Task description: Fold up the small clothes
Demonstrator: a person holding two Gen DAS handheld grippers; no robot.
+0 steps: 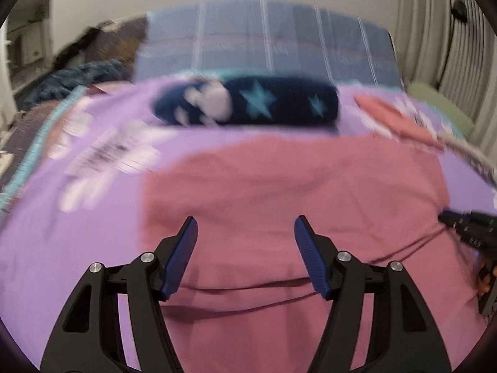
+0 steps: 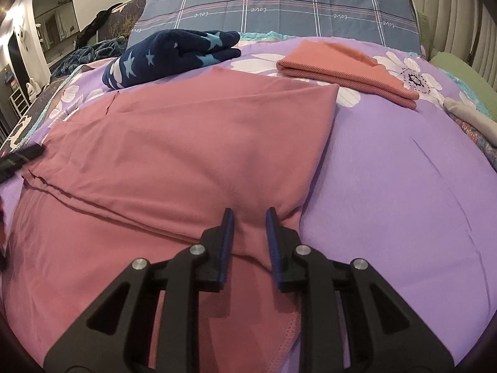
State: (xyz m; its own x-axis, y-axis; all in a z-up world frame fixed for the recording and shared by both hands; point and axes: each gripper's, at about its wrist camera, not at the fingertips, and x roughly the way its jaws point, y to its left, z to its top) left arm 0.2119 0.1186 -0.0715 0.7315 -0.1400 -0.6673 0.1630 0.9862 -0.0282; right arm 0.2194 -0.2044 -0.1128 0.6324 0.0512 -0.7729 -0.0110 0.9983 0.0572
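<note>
A large pink garment lies spread on a purple floral bedspread, with a folded layer and creases on its near side. My left gripper hovers open over the garment's near part, and nothing sits between its blue pads. My right gripper rests at the garment's right edge with its jaws a little apart. A raised ridge of pink cloth stands between its pads, which do not clamp it. Each gripper shows at the edge of the other's view: the right gripper's fingers, the left gripper's fingers.
A navy garment with stars lies folded at the back left. A folded salmon garment lies at the back right. Behind them is a blue plaid pillow. Grey cloth and a green cushion are at the right edge.
</note>
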